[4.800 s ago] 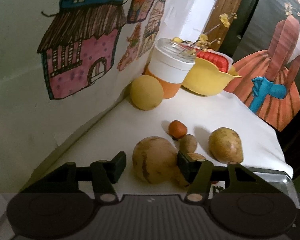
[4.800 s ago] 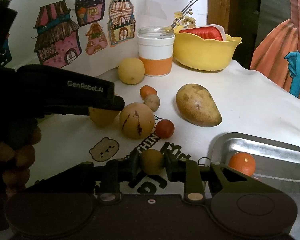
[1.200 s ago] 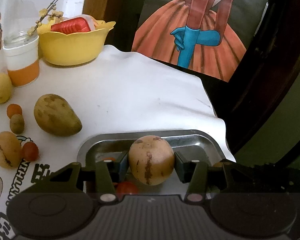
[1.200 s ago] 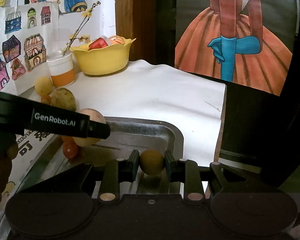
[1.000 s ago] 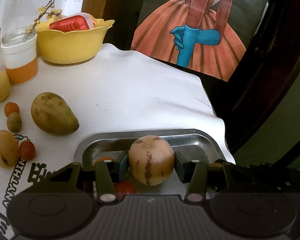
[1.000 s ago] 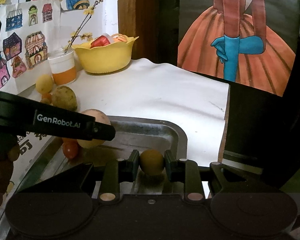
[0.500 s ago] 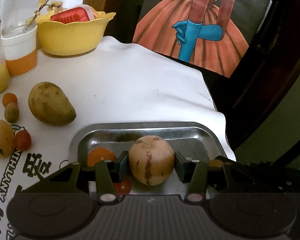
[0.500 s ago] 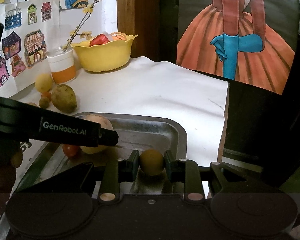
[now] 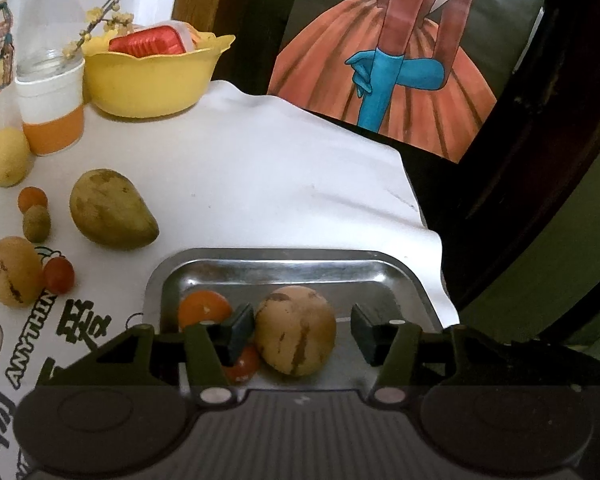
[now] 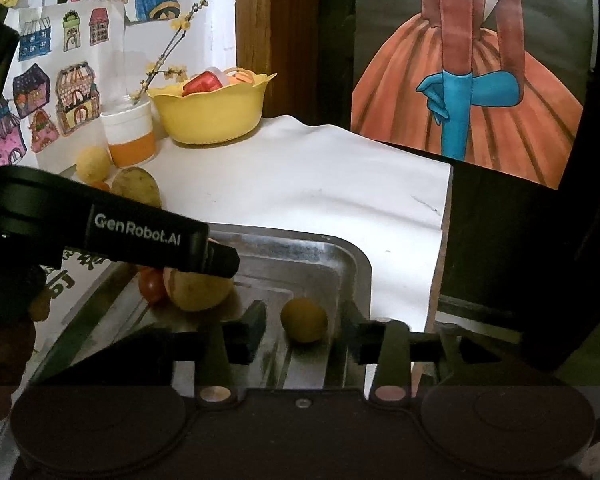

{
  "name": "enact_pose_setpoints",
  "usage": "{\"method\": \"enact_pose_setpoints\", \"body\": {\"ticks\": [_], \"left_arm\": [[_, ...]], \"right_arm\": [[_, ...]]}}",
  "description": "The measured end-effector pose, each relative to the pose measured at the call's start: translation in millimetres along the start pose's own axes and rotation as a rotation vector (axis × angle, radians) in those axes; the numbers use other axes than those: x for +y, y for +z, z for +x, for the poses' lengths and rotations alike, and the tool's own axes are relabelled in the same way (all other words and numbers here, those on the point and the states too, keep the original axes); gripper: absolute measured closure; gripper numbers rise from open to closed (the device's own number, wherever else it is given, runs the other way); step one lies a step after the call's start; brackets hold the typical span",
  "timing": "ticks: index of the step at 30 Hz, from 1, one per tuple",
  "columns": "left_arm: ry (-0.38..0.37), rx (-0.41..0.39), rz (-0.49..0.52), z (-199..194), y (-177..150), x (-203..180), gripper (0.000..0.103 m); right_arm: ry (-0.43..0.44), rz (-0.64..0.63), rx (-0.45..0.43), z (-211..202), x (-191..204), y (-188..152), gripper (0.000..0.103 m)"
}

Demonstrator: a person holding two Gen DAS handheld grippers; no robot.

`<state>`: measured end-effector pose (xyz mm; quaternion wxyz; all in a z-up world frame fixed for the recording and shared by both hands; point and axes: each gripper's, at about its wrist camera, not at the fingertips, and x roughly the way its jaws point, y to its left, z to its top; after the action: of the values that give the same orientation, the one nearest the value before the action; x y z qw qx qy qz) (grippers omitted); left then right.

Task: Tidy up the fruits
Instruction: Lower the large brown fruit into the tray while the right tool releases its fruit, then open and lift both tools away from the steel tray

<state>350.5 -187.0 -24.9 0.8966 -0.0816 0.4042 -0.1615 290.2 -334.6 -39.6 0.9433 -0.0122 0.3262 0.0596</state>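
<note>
Left wrist view, from the left: a yellow round fruit (image 9: 5,157) lies beside an orange-and-white cup (image 9: 52,109); below it sit a small orange fruit (image 9: 32,199) and a small green-brown fruit (image 9: 36,223), touching. A speckled tan fruit (image 9: 13,271) lies against a red tomato (image 9: 59,275) on the printed cloth. A brown-green mango (image 9: 110,209) rests on the white-covered worktop (image 9: 260,176), in front of a yellow bowl (image 9: 152,78). The metal tray (image 9: 284,266) holds an orange fruit (image 9: 204,310), a second red tomato (image 9: 245,364) and a streaked tan round fruit (image 9: 295,330). The left claw (image 9: 300,332) is spread: its left finger touches the streaked fruit, its right finger stands apart from it.

Right wrist view: the other claw's black arm crosses the left side above the tray (image 10: 340,258). The streaked fruit (image 10: 198,288) lies under that arm. A small yellow fruit (image 10: 304,319) rests on the tray floor near the right corner. The right claw (image 10: 304,330) is spread, both fingers clear of the small yellow fruit between them.
</note>
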Motion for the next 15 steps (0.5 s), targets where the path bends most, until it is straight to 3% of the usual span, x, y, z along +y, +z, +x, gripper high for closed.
{"method": "enact_pose_setpoints", "body": {"ticks": [15], "left_arm": [[0.007,-0.117,-0.012,-73,0,3,0.011]], "right_arm": [[-0.033,0.044,-0.115,-75,7,6,0.005]]}}
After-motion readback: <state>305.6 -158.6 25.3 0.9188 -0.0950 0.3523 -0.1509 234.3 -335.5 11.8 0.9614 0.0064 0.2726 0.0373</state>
